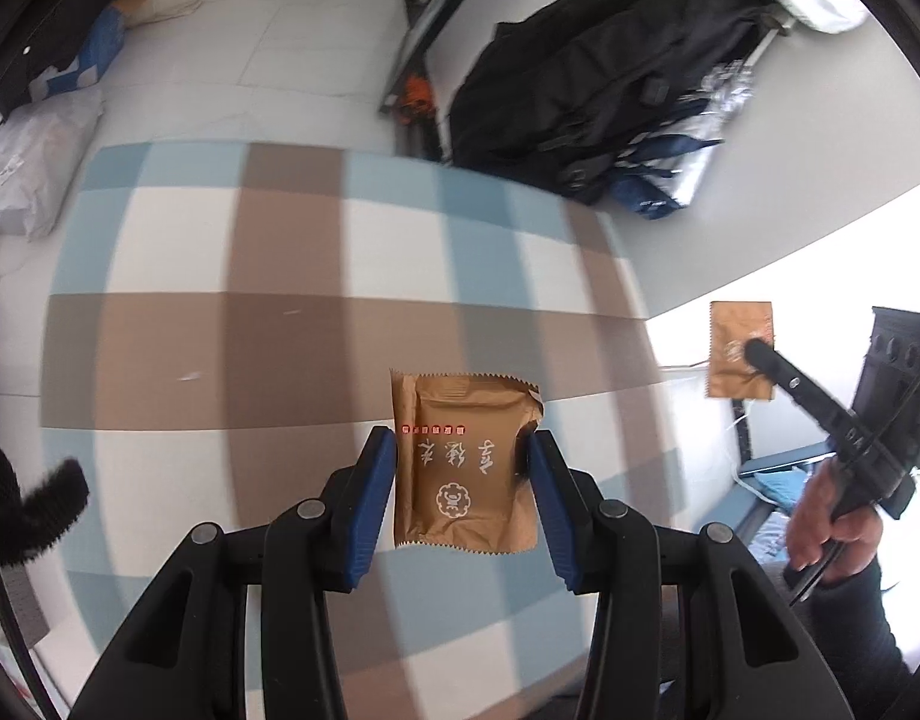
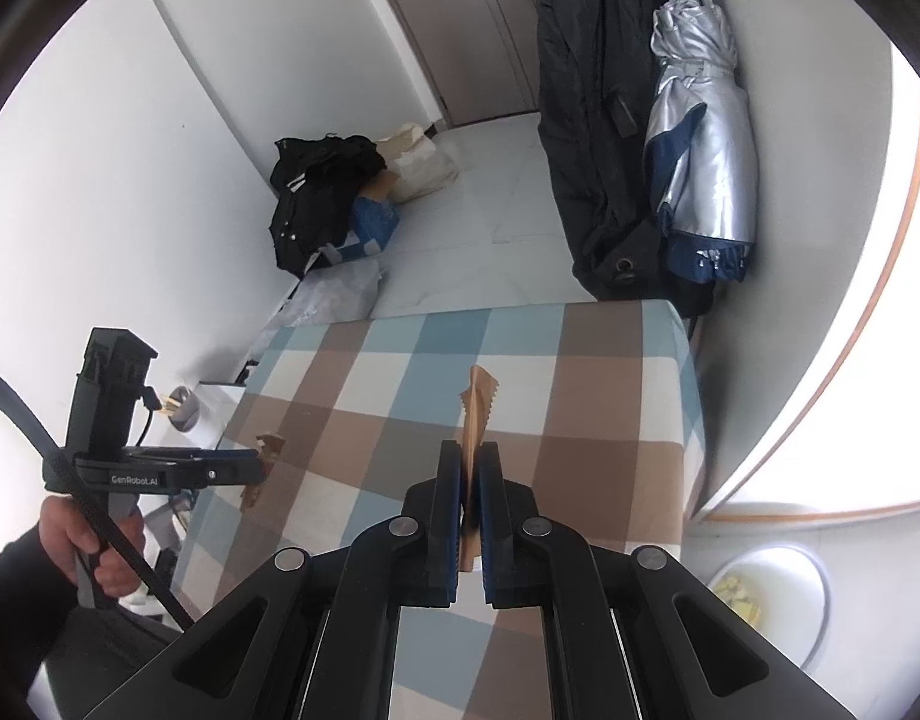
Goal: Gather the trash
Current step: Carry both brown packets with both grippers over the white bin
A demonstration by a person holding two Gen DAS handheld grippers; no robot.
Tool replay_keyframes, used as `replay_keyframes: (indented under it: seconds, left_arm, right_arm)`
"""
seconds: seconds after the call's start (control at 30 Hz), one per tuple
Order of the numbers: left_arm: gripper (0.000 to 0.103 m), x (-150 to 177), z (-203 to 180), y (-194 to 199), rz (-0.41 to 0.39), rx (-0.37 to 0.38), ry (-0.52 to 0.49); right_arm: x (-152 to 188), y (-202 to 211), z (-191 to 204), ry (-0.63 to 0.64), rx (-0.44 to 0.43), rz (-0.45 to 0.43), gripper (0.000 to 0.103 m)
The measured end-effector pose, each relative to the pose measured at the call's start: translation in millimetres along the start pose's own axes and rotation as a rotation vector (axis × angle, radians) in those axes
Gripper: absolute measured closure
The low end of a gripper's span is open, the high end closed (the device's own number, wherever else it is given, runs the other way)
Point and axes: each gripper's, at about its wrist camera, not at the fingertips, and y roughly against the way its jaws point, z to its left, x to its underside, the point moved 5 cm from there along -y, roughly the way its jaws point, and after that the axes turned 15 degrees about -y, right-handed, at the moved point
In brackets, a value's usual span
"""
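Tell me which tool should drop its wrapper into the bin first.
Right, probably. The right tool is shut on a brown wrapper, and the white bin sits low on that side, beyond the table's edge. The left tool holds its own wrapper over the checked tablecloth, with no bin in its view.

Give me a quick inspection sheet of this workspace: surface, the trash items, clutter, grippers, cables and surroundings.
Surface: checked tablecloth, blue, brown and white.
Job's things: two brown wrappers, one in the left gripper, one in the right gripper; both lifted off the cloth.
Clutter: nothing seen on the cloth.
Grippers: both clamped on their wrappers.
Cables: black cable by the left hand.
Surroundings: black coat, folded silver umbrella, white bin on the floor.
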Motion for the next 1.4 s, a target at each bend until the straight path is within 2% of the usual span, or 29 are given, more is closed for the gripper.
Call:
replay_keyframes:
  seconds: [0.2,0.37,0.57,0.73,0.9,1.1,1.23,1.4]
  left_arm:
    - [0.063,-20,-61,1,-0.047,0.050,-0.075]
    - [0.063,-32,-117,0,-0.071,0.096,-0.164]
    - [0.063,-40,-185,-21,-0.058,0.161,-0.271]
    - [0.063,-44,-227,-56,-0.022,0.222,-0.307]
    - [0.063,-45,-254,-98,0.039,0.254,-0.323]
    - [0.063,-45,-275,-158,0.154,0.281,-0.321]
    - [0.063,-42,-279,-190,0.222,0.264,-0.298]
    - [0.063,-36,-276,-227,0.304,0.197,-0.292]
  right_arm:
    - [18,45,-10,-0.027,-0.035,-0.042,0.098]
    - [35,99,-35,-0.069,-0.037,-0.097,0.098]
    - [40,160,-86,-0.175,0.003,-0.186,0.098]
    - [48,185,-137,-0.271,0.059,-0.223,0.098]
    - [58,179,-183,-0.348,0.115,-0.202,0.098]
    - [71,148,-228,-0.436,0.155,-0.150,0.098]
    - [83,124,-258,-0.495,0.164,-0.106,0.098]
    - [96,87,-297,-0.556,0.180,-0.038,0.098]
